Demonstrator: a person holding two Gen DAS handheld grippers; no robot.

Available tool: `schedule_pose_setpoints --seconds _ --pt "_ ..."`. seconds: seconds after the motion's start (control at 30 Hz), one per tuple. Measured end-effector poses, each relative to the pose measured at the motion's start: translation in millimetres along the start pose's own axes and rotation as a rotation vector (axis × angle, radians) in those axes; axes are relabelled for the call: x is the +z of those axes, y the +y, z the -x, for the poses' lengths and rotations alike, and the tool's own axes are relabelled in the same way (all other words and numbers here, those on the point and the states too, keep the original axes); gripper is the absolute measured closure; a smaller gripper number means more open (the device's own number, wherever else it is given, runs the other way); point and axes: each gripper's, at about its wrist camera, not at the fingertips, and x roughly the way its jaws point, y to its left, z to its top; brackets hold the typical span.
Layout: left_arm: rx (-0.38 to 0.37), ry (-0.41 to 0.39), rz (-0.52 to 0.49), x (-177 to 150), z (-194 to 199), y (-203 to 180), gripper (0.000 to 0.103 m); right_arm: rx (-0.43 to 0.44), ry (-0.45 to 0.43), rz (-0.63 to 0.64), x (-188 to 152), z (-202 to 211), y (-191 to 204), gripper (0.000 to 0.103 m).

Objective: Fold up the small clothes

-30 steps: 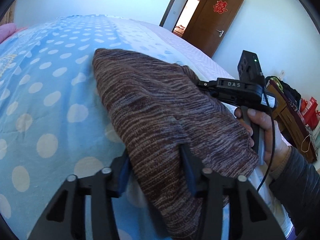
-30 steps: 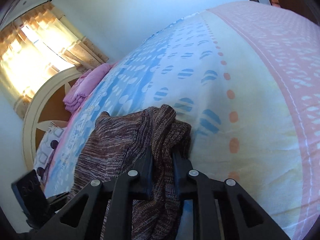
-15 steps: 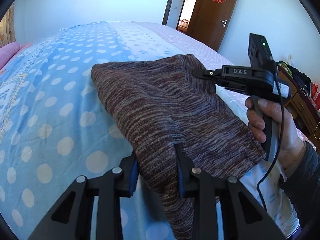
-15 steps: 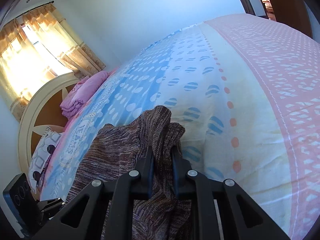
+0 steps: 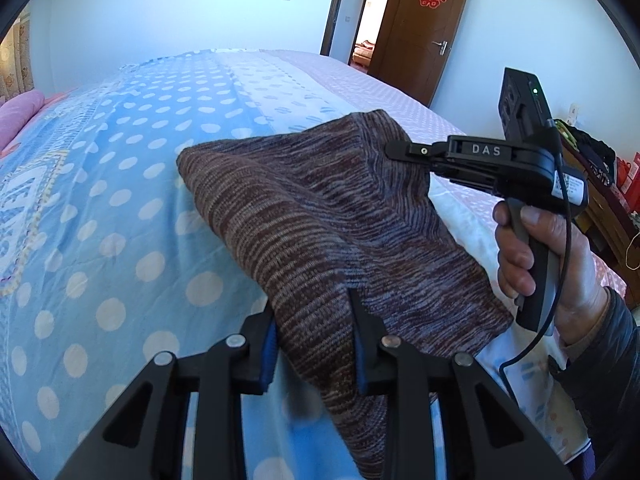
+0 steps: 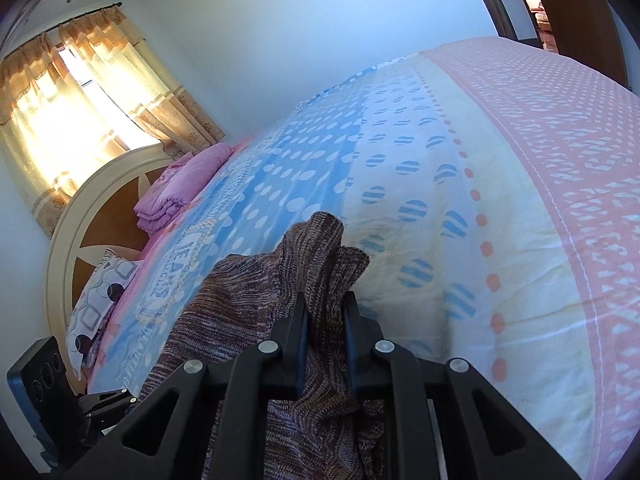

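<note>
- The left tool (image 5: pixel 314 344) is clamped on the near edge of the brown knit garment (image 5: pixel 320 216); the right tool (image 6: pixel 325 340) is pinched shut on a bunched corner.
- The garment hangs between them, its far end on the bed (image 5: pixel 120 200), looking doubled over; further folds and laying flat seem left.
- The bedspread beyond lies open; the pink bedding (image 6: pixel 180 188) and headboard (image 6: pixel 76 220) are well apart.

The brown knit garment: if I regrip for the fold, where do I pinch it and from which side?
Probably pinch the brown knit garment at its free far corner, approaching from the polka-dot sheet side. That corner lies flat and unbunched; the near edge is already held by the left tool and right tool.
</note>
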Motion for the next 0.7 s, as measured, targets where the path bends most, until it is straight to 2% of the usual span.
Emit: schedule_pose_setpoints --seconds 0.33,0.7 --pt "0.028 -0.031 0.018 -17 35 22 0.073 0.052 0.02 0.043 -18 1 42 0.088" --pt "0.087 -0.078 0.067 -46 84 55 0.073 0.136 0.06 0.074 -37 -23 101 0.088"
